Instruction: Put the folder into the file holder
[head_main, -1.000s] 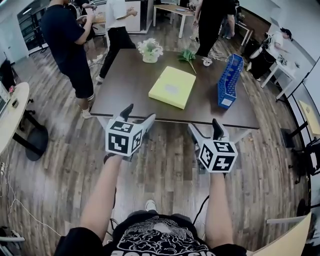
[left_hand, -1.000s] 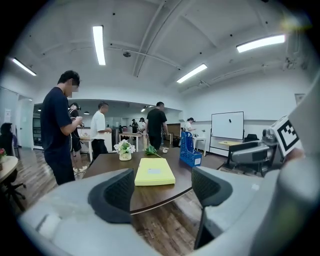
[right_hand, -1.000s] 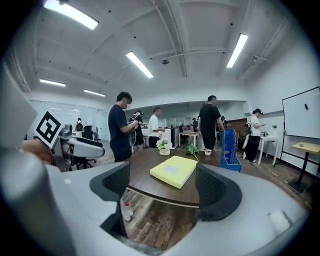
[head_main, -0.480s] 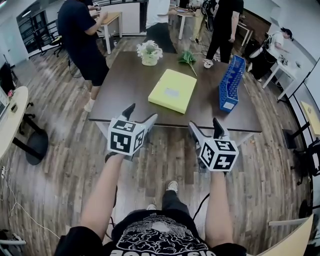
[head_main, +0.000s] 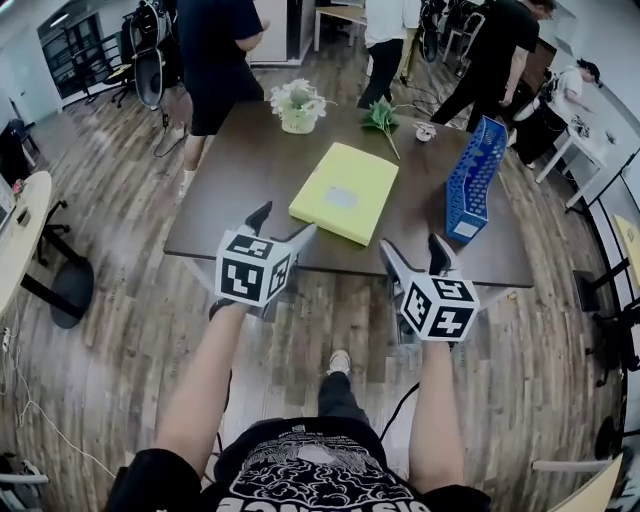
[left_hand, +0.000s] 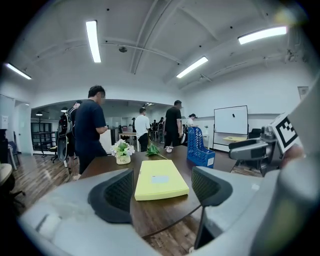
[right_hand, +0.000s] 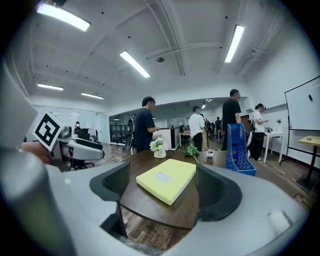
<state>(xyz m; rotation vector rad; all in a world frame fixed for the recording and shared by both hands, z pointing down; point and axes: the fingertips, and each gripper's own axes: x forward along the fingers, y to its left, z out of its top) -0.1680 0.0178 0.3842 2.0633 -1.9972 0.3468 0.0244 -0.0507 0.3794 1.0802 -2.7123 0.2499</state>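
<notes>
A yellow folder (head_main: 345, 191) lies flat on the dark brown table (head_main: 240, 190), near its front edge; it also shows ahead in the left gripper view as the folder (left_hand: 160, 178) and in the right gripper view as the folder (right_hand: 167, 179). The blue file holder (head_main: 472, 180) stands upright at the table's right side. My left gripper (head_main: 282, 226) is open and empty at the front edge, left of the folder. My right gripper (head_main: 413, 254) is open and empty too, just short of the table edge, below the file holder.
A white pot of flowers (head_main: 298, 104), a green sprig (head_main: 380, 117) and a small white object (head_main: 425, 131) sit at the table's far side. Several people stand beyond the table (head_main: 215, 55). A round white desk (head_main: 20, 235) is at left. Wood floor surrounds the table.
Both grippers have moved forward toward the table's front edge, which now sits closer beneath them. The people behind the table have shifted positions.
</notes>
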